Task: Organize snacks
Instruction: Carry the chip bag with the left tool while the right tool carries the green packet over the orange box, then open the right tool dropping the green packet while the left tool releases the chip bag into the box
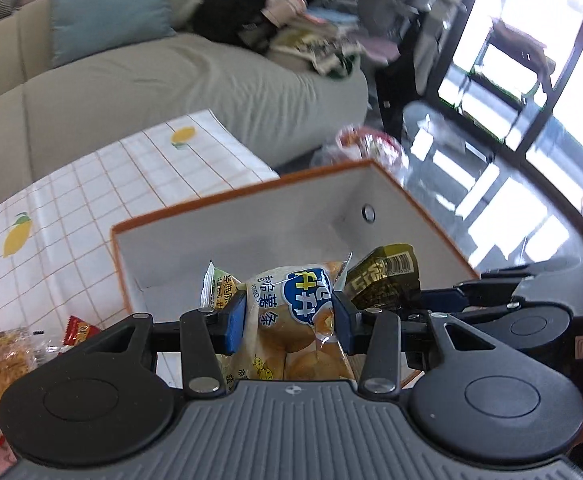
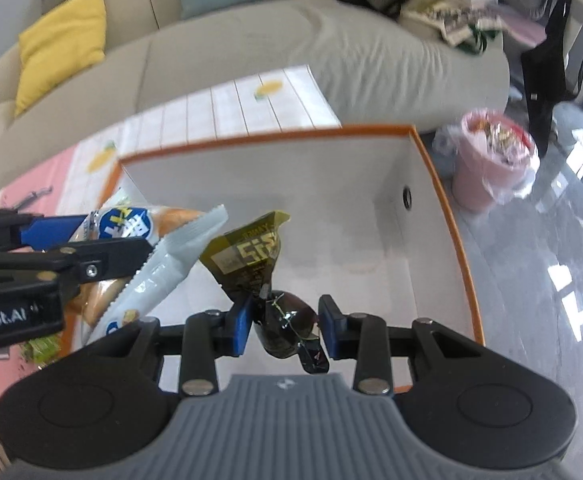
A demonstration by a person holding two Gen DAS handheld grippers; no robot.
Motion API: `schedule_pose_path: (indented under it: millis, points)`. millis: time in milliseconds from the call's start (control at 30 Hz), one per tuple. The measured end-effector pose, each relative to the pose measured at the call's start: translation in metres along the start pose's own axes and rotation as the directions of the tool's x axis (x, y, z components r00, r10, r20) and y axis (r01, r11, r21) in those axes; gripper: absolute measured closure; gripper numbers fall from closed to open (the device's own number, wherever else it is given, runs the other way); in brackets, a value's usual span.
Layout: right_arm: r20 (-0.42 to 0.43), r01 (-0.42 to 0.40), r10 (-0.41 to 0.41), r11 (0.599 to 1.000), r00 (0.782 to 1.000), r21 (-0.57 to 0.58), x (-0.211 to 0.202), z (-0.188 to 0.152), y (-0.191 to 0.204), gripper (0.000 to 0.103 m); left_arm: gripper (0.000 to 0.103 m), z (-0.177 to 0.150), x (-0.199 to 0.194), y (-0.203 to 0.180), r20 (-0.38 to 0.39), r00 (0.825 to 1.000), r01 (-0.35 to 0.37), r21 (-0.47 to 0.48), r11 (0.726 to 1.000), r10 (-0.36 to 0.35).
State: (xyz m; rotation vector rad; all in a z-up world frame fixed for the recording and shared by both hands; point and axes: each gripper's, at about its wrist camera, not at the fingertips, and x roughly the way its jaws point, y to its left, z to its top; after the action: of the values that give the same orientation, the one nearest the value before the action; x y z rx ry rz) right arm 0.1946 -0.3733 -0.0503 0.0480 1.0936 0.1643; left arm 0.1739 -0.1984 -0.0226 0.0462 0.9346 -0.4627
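Left gripper: fingers clamped on a chip bag, held over the near edge of the orange-rimmed box. Right gripper: fingers narrow, pinching a dark olive packet, held above the box's white floor. The two loads hang just beside each other. More snack packets lie on the table left of the box. Beyond: a sofa; a pink bin on the floor.
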Motion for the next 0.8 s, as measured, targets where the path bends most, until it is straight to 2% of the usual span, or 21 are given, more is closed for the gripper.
schedule_pose_path:
  millis: [300, 400, 633, 800]
  points:
    - [-0.122, -0.003, 0.002, 1.0, 0.993, -0.004, 0.027, -0.009, -0.006, 0.069, 0.053, -0.006, 0.027, -0.007, -0.107, 0.994, 0.002, 0.076, 0.997, 0.006]
    - [-0.16, -0.017, 0.019, 1.0, 0.987, 0.015, 0.033, -0.012, -0.009, 0.069, 0.053, -0.008, 0.036, -0.008, -0.154, 0.988, -0.019, 0.092, 0.996, 0.033]
    - [-0.206, -0.014, 0.015, 1.0, 0.978, 0.007, 0.042, -0.01, -0.007, 0.069, 0.052, -0.012, 0.05, -0.009, -0.252, 0.963, -0.065, 0.113, 0.991, 0.092]
    - [-0.212, -0.011, 0.015, 1.0, 0.977, 0.02, 0.045, -0.009, -0.006, 0.069, 0.05, -0.016, 0.055, -0.007, -0.269, 0.957, -0.08, 0.127, 0.989, 0.112]
